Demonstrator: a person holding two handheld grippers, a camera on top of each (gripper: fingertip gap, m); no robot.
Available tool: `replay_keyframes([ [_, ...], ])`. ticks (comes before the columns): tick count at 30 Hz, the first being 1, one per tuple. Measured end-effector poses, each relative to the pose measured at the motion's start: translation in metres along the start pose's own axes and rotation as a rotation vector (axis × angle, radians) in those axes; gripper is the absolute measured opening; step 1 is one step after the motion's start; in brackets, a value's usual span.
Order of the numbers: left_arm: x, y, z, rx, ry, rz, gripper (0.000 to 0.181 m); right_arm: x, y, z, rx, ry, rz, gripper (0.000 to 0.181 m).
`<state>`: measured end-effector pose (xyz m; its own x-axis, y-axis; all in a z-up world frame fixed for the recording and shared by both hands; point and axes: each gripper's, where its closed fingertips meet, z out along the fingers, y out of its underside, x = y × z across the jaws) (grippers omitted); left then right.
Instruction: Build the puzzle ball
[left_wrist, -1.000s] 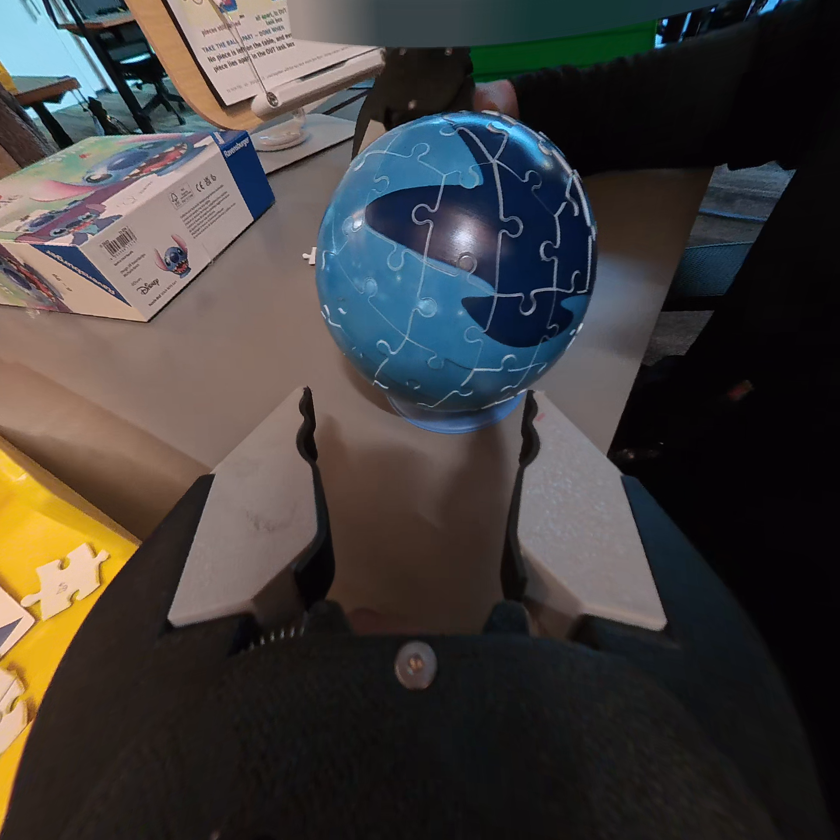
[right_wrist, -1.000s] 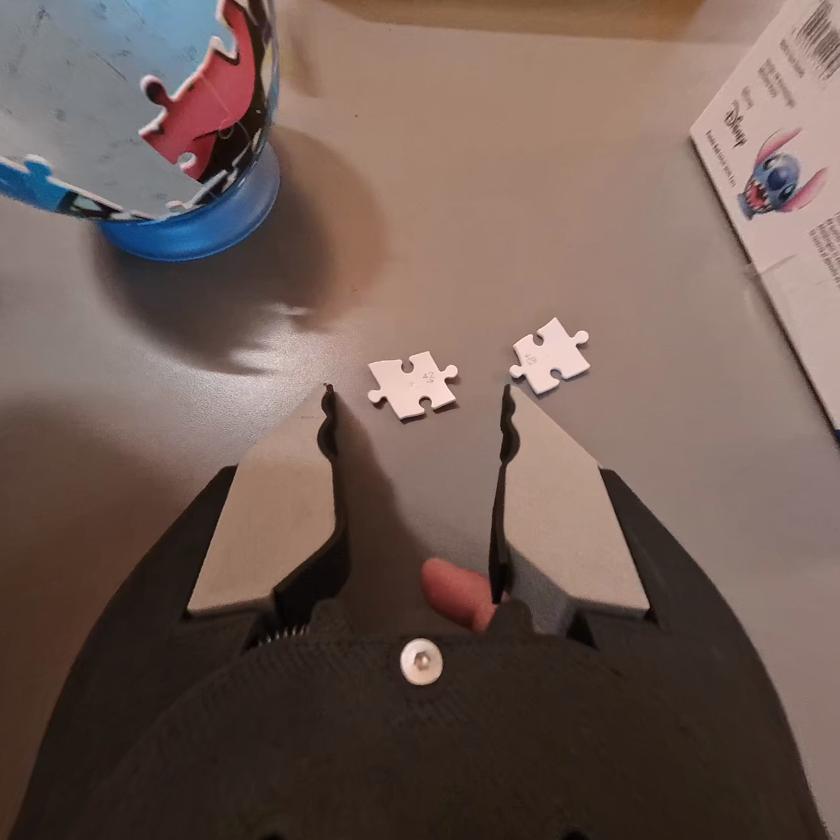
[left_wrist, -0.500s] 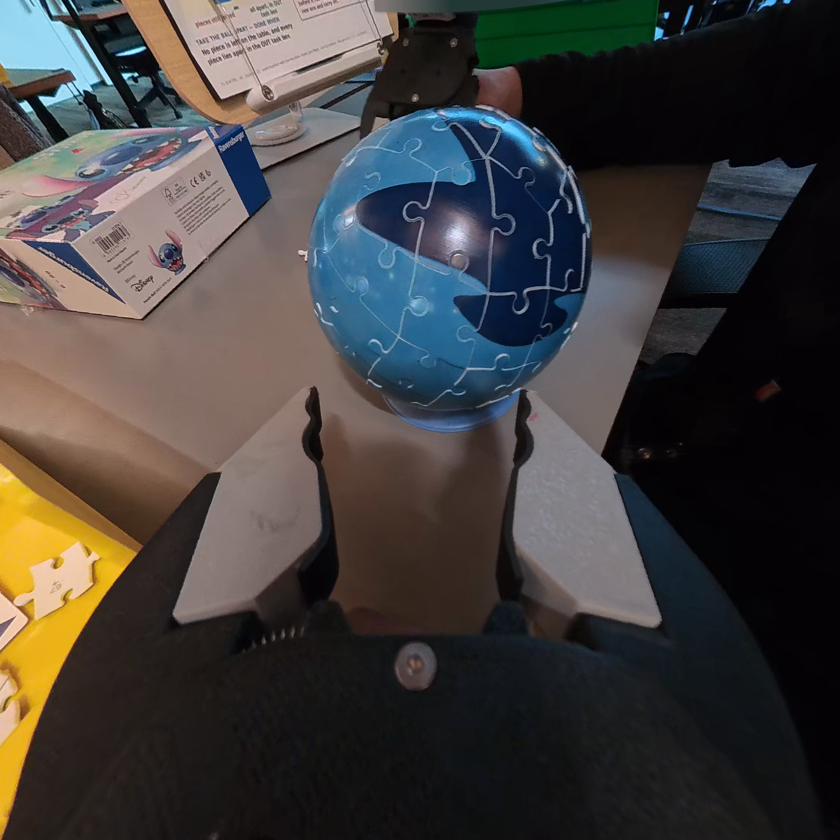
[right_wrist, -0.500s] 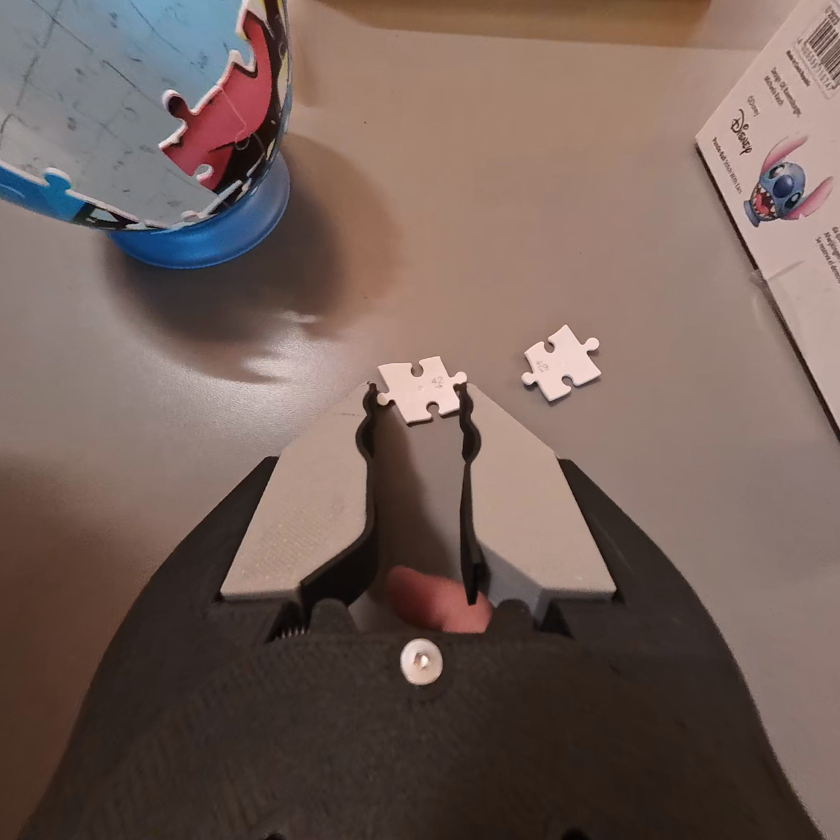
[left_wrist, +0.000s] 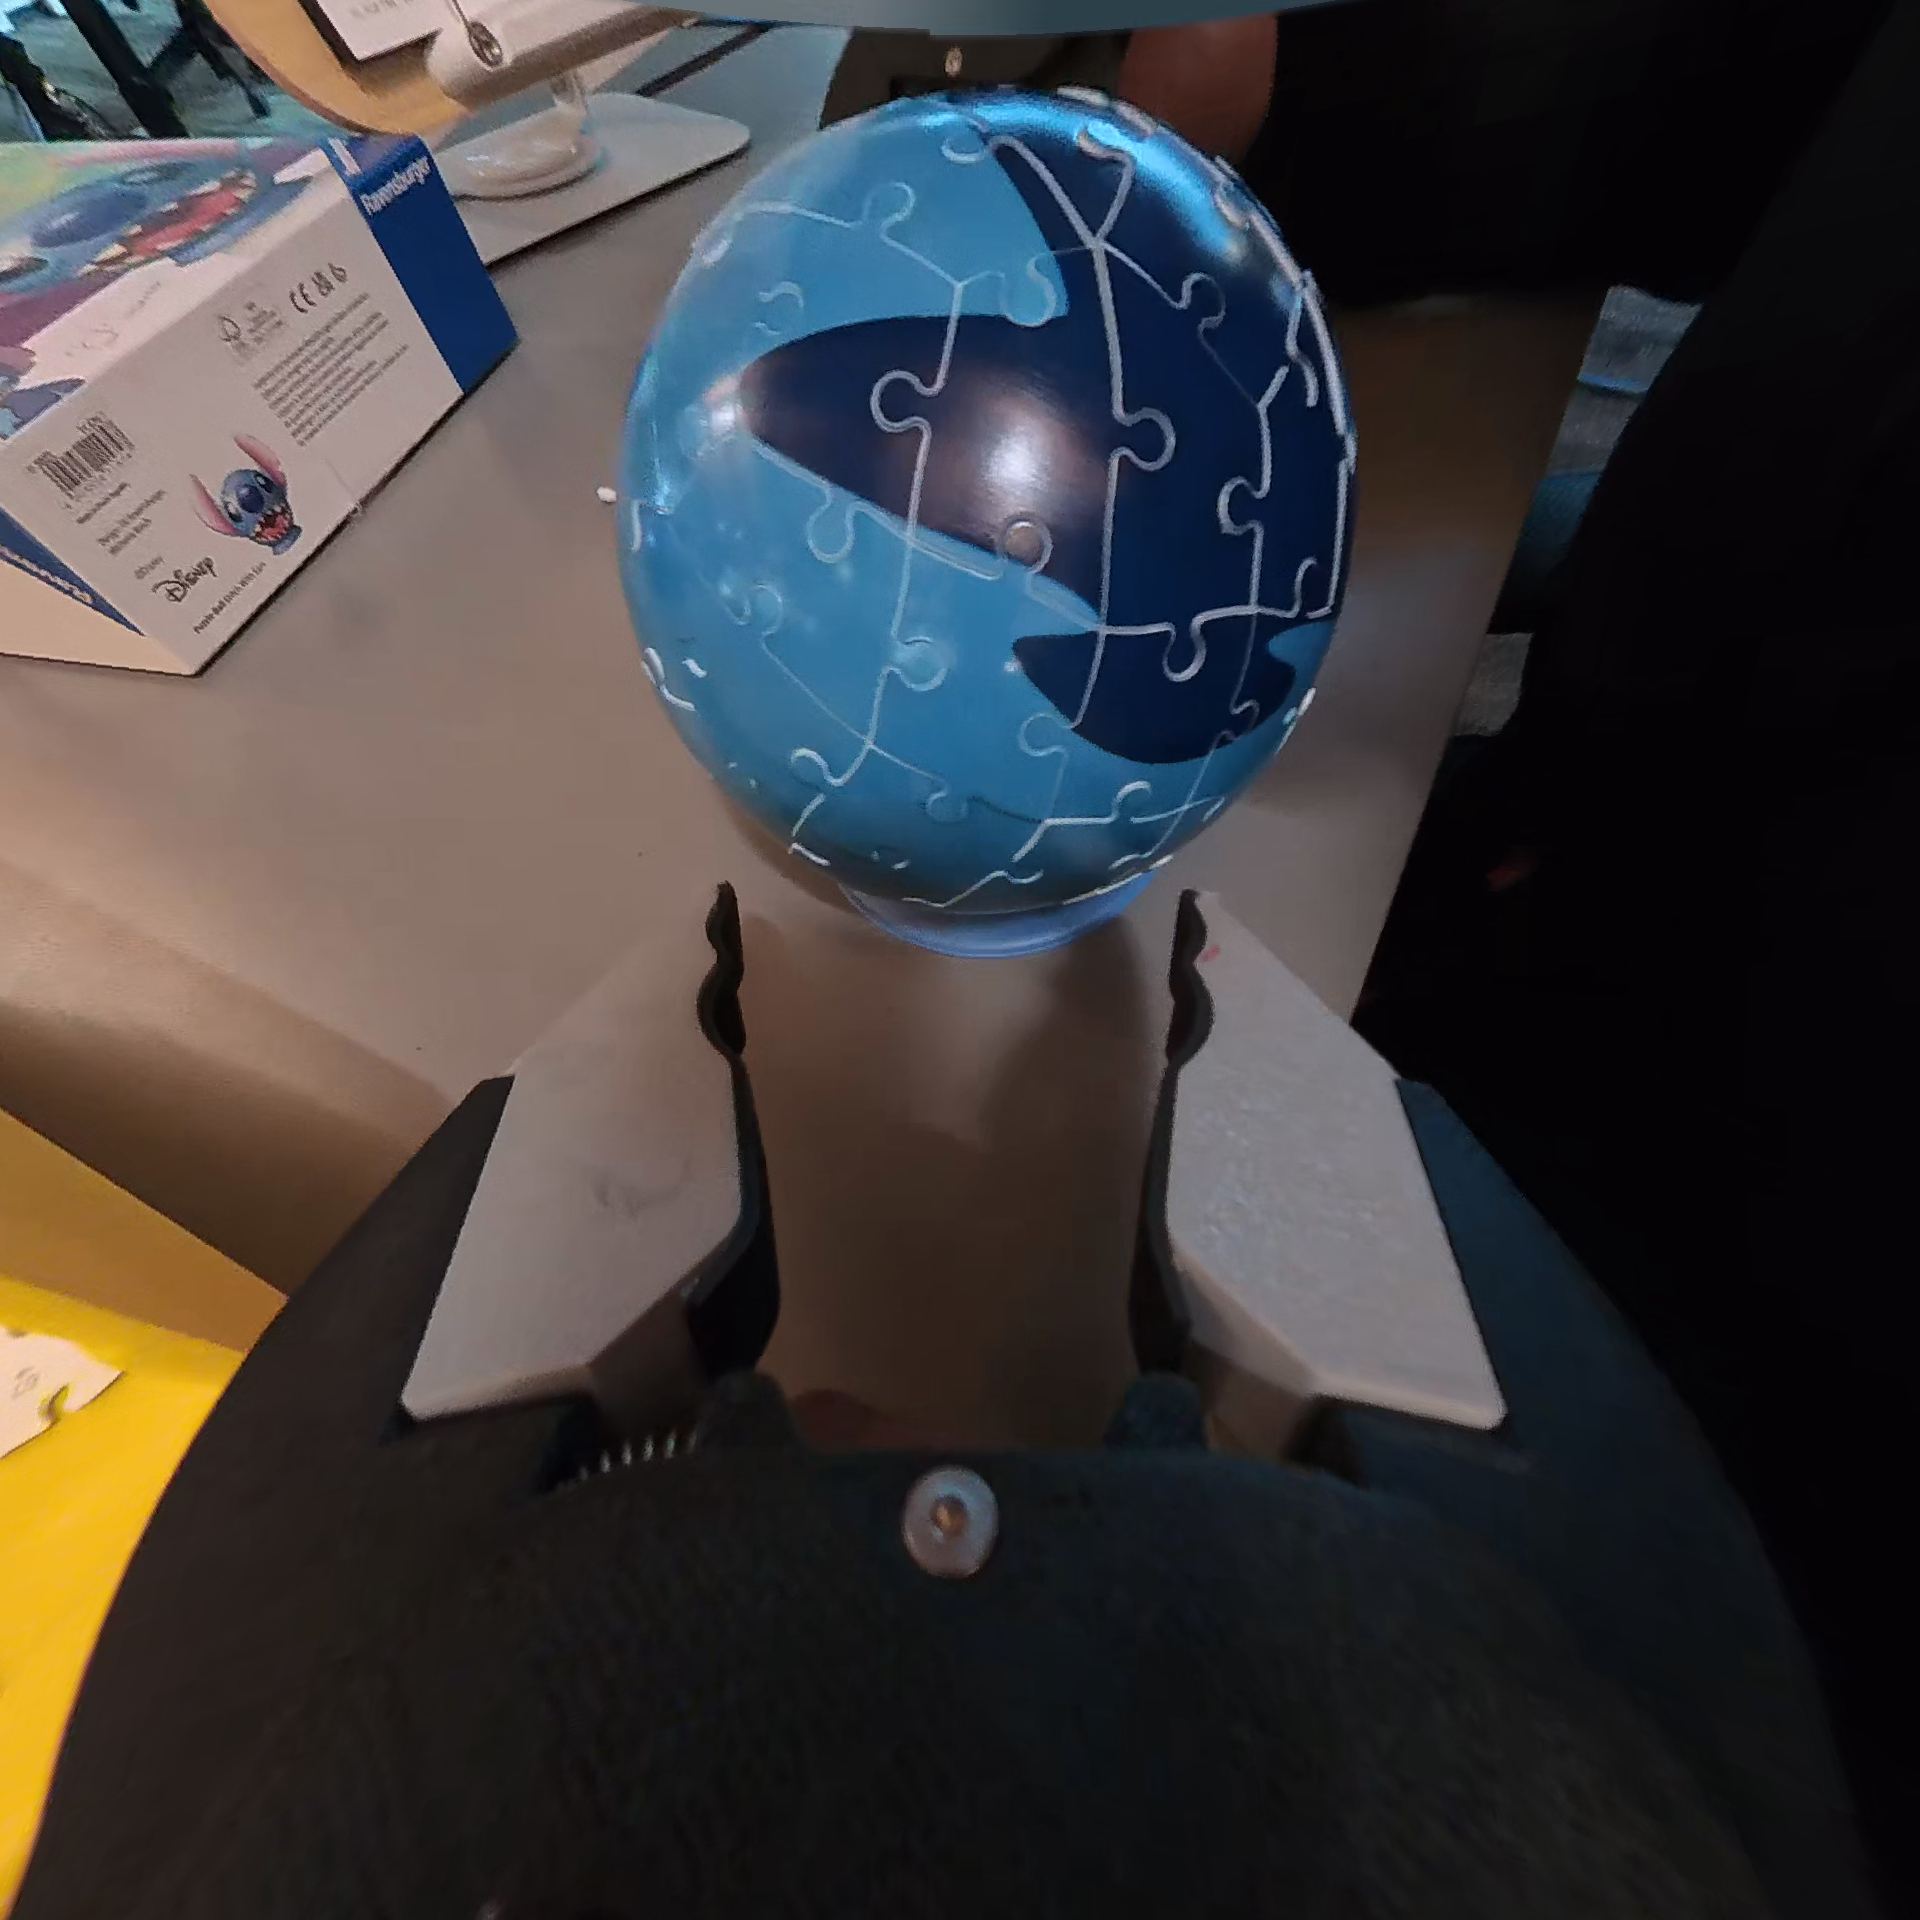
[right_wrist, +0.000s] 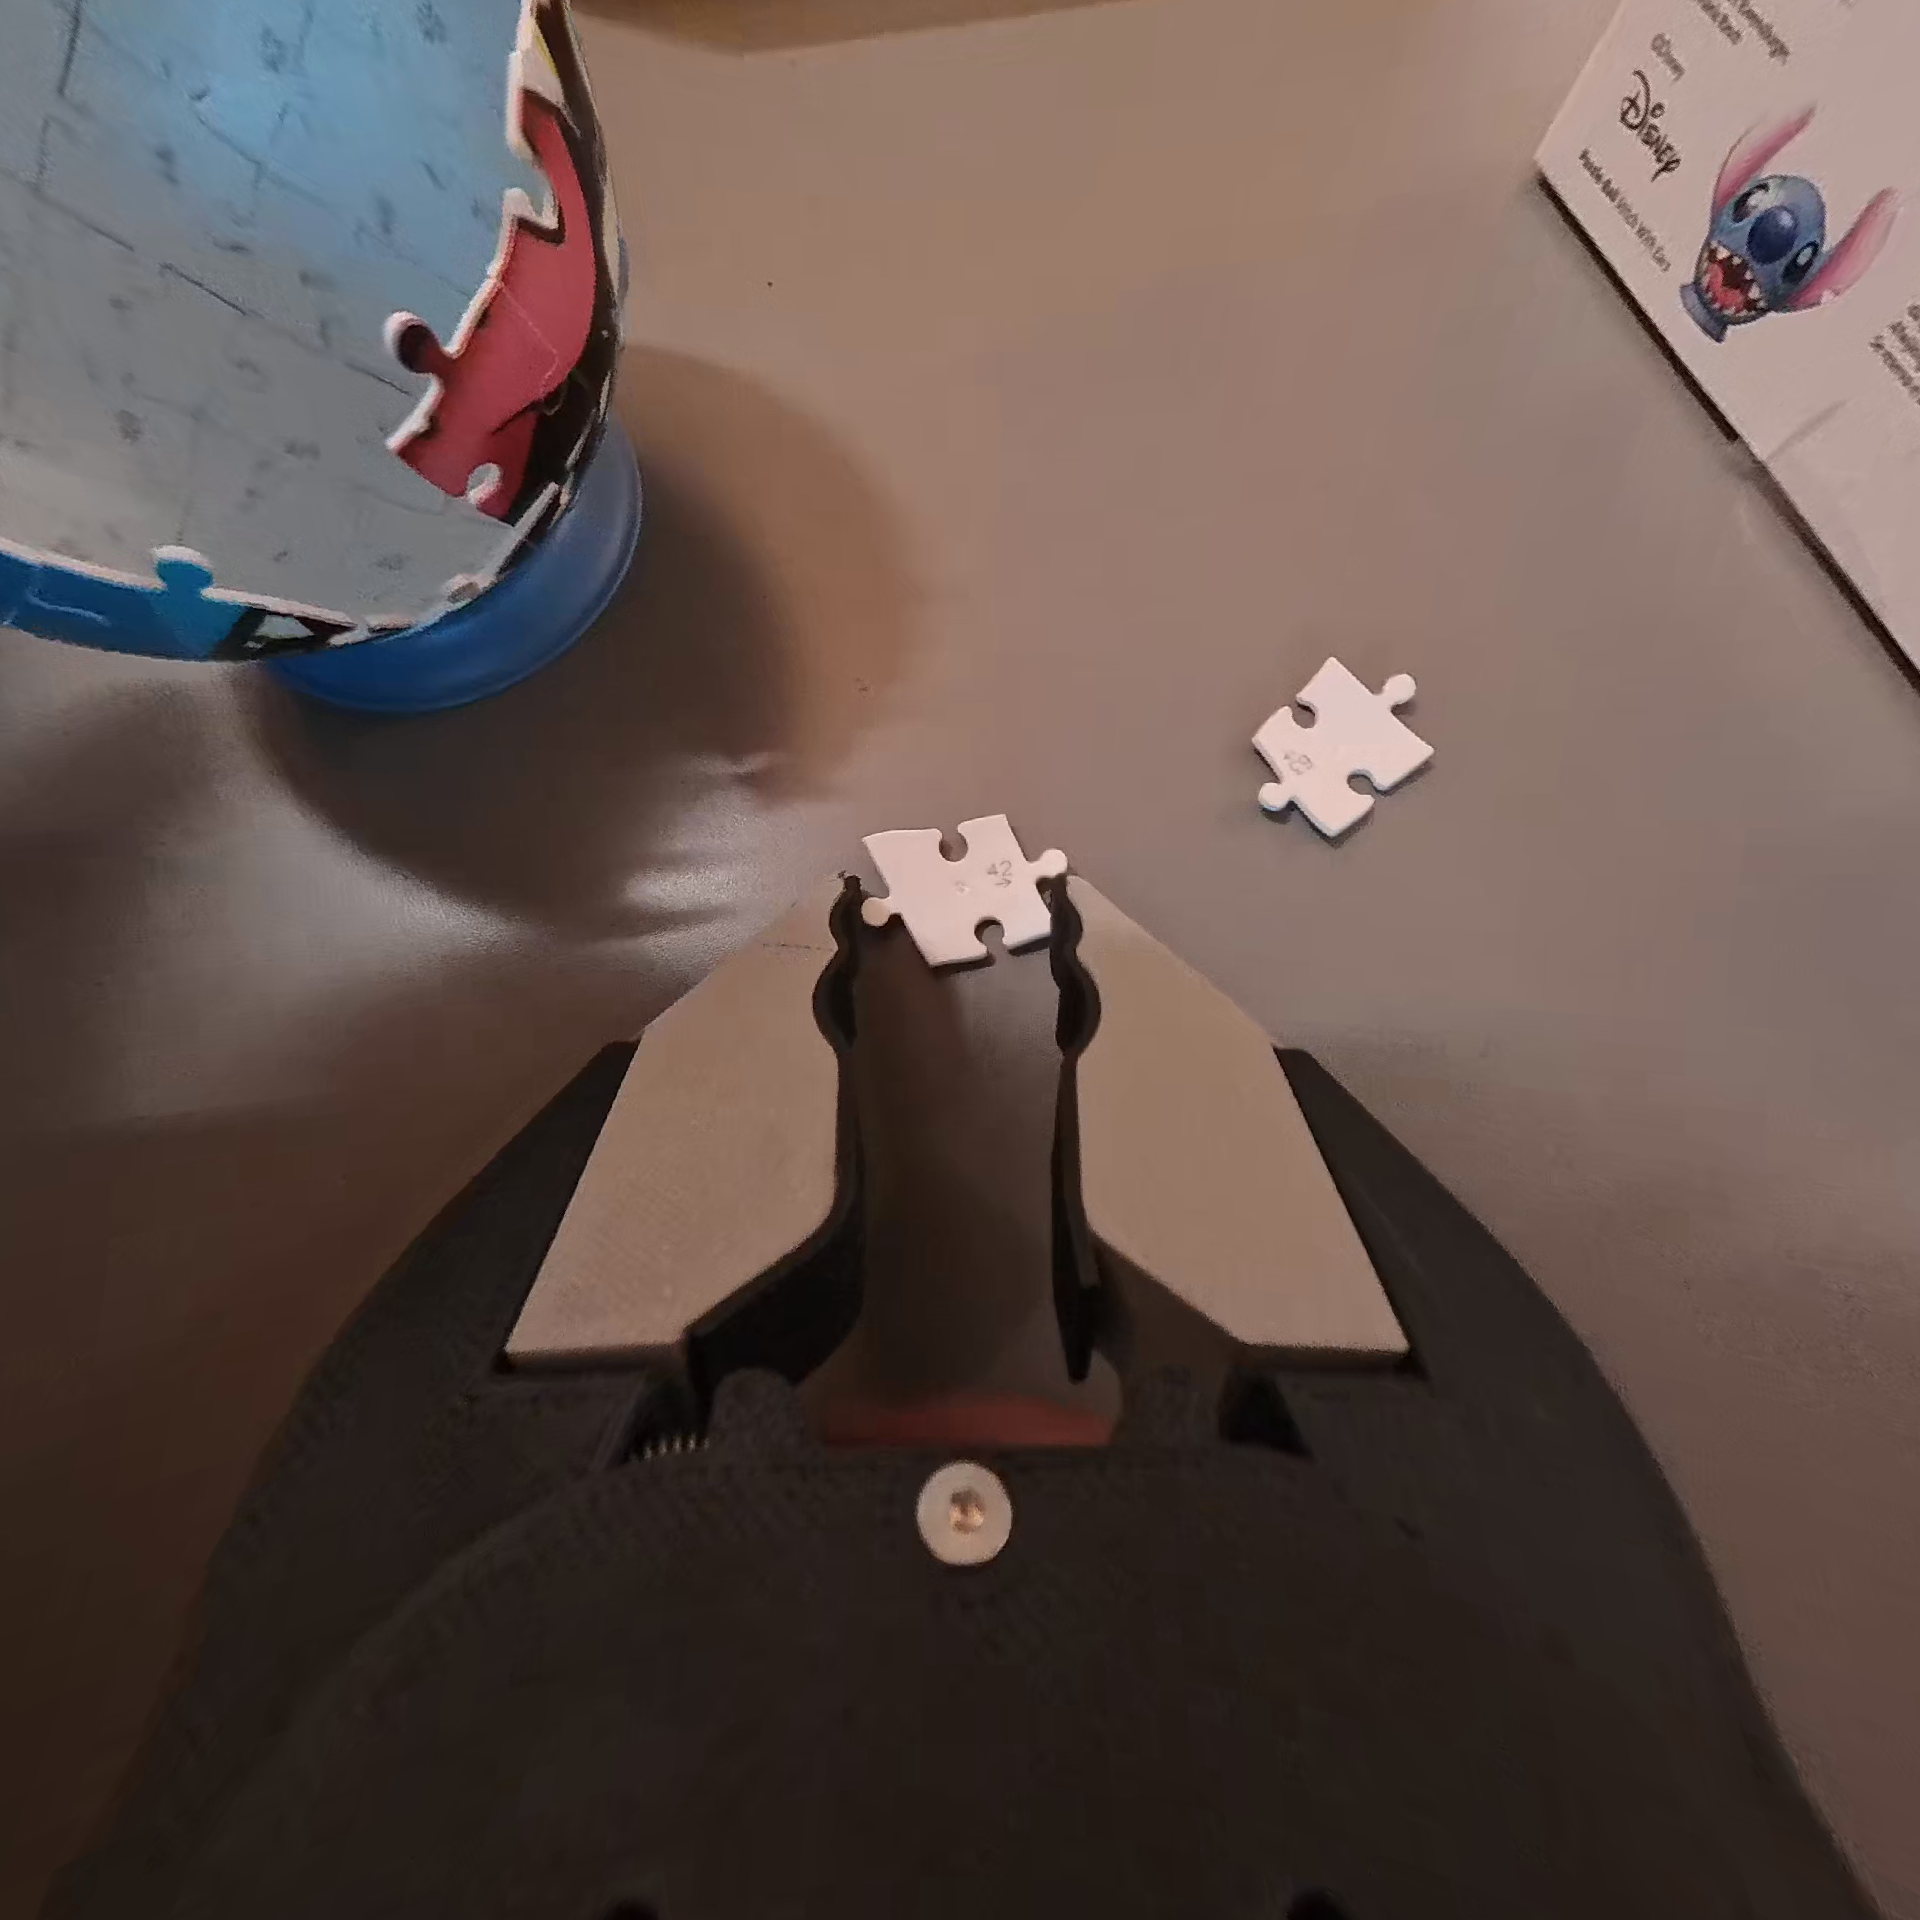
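Two white puzzle pieces (right_wrist: 961, 890) lie face-down ahead; my right hand-held gripper (right_wrist: 954, 896) has narrowed onto the nearer, pinching it. The puzzle ball (left_wrist: 987, 520) stands just beyond my left hand-held gripper (left_wrist: 956, 914), wide and empty. Fitting comes next, I judge.

The left wrist view looks level and close at the puzzle ball (left_wrist: 987, 540); the right wrist view looks steeply down at the counter (right_wrist: 1143, 416), sharing that ball.
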<state>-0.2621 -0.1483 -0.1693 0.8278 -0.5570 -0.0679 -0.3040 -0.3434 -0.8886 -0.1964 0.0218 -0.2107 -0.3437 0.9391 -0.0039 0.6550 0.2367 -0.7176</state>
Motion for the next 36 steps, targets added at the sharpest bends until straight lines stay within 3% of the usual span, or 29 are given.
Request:
replay_keyframes([
  [5, 0.000, -0.005, -0.005, 0.047, 0.014, -0.020, 0.073, -0.010, 0.003, -0.003, -0.001, -0.021, -0.023, 0.034],
  [17, -0.004, -0.008, -0.008, 0.073, -0.012, -0.021, 0.073, -0.004, 0.014, -0.020, 0.000, -0.051, -0.013, 0.040],
  [24, -0.003, -0.007, -0.007, 0.064, -0.005, -0.027, 0.073, -0.008, 0.012, -0.014, 0.021, -0.076, -0.018, 0.048],
  [29, -0.004, -0.008, -0.008, 0.071, -0.009, -0.029, 0.073, -0.030, 0.011, -0.014, 0.019, -0.166, -0.075, 0.045],
  [36, -0.004, -0.009, -0.009, 0.079, -0.005, -0.033, 0.072, -0.029, 0.011, -0.014, 0.014, -0.157, -0.073, 0.041],
])
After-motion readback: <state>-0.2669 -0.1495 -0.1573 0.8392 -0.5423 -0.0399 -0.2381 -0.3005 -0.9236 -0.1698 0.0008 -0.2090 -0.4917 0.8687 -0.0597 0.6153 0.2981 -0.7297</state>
